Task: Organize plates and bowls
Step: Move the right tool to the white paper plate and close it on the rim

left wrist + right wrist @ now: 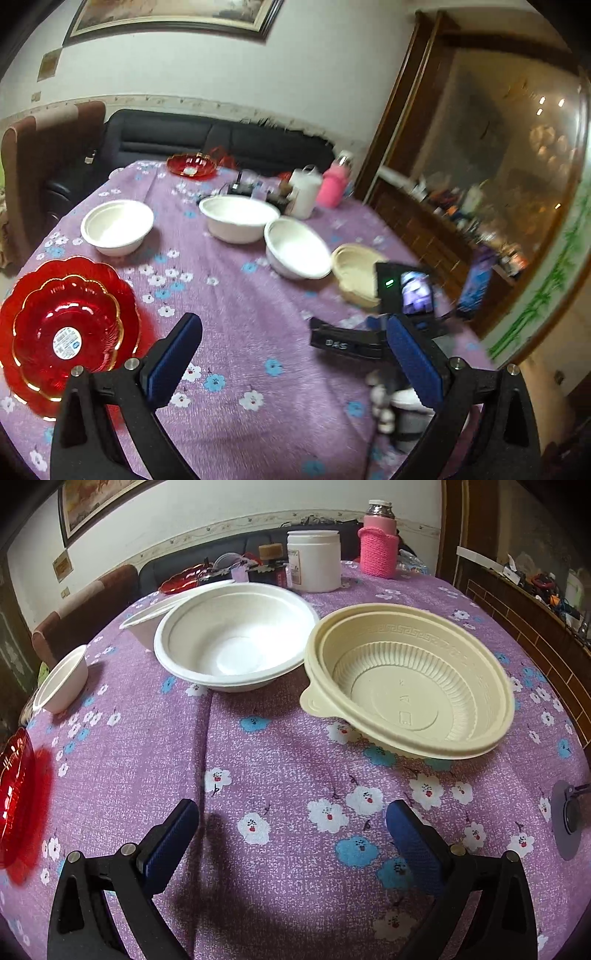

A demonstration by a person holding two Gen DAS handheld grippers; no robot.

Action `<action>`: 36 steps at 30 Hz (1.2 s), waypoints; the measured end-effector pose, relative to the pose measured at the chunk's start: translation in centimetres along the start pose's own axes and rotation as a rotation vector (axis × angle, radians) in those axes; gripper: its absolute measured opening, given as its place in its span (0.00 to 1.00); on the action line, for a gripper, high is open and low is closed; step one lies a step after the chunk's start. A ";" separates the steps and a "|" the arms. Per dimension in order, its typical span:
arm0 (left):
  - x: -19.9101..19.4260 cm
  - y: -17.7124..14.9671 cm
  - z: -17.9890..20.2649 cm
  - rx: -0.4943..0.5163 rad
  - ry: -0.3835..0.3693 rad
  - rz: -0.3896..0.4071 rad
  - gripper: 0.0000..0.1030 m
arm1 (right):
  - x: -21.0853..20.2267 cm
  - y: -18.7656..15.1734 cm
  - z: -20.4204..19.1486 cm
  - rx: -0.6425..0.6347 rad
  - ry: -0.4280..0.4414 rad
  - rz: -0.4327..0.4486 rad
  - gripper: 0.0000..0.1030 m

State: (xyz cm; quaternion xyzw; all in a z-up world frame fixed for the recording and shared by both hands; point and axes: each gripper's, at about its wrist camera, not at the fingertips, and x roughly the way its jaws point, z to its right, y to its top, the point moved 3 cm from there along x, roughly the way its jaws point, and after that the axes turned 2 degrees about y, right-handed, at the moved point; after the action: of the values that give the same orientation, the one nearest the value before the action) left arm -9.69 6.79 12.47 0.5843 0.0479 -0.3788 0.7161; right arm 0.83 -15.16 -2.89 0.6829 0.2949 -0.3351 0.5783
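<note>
Three white bowls stand on the purple flowered tablecloth: one at the left [117, 227], one in the middle [239, 218], one to its right [297, 248]. A beige plastic bowl [354, 271] stands beside that one; in the right wrist view it [410, 681] is close ahead on the right, next to a white bowl [236, 646]. Stacked red scalloped plates [68, 332] lie at the near left. Another red plate [191, 166] lies at the far edge. My left gripper [293, 332] is open and empty above the cloth. My right gripper [291, 818] is open and empty, short of the beige bowl.
A white jar [314, 561], a pink-sleeved bottle [378, 541] and dark small items [255, 190] stand at the table's far side. A small white bowl [62, 685] stands at the left. A dark sofa [207, 138] and a brown chair [44, 155] are behind; a wooden cabinet [461, 206] is at the right.
</note>
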 end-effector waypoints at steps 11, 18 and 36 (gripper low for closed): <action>-4.9 0.7 -5.3 -0.085 0.033 0.011 0.97 | -4.4 -0.2 -2.8 -0.120 -0.186 0.230 0.98; -12.2 5.3 -9.1 -0.021 0.272 0.222 0.98 | -9.1 1.4 -5.4 -0.145 -0.104 0.348 0.98; 0.4 12.0 -22.9 -0.251 0.364 -0.045 1.00 | -4.2 8.3 -17.4 -0.062 0.500 0.051 0.73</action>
State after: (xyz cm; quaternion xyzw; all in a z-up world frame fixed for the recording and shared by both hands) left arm 6.33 26.94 14.69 0.5483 0.2360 -0.2739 0.7541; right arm 6.93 0.69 7.21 0.7338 0.4215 -0.1321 0.5163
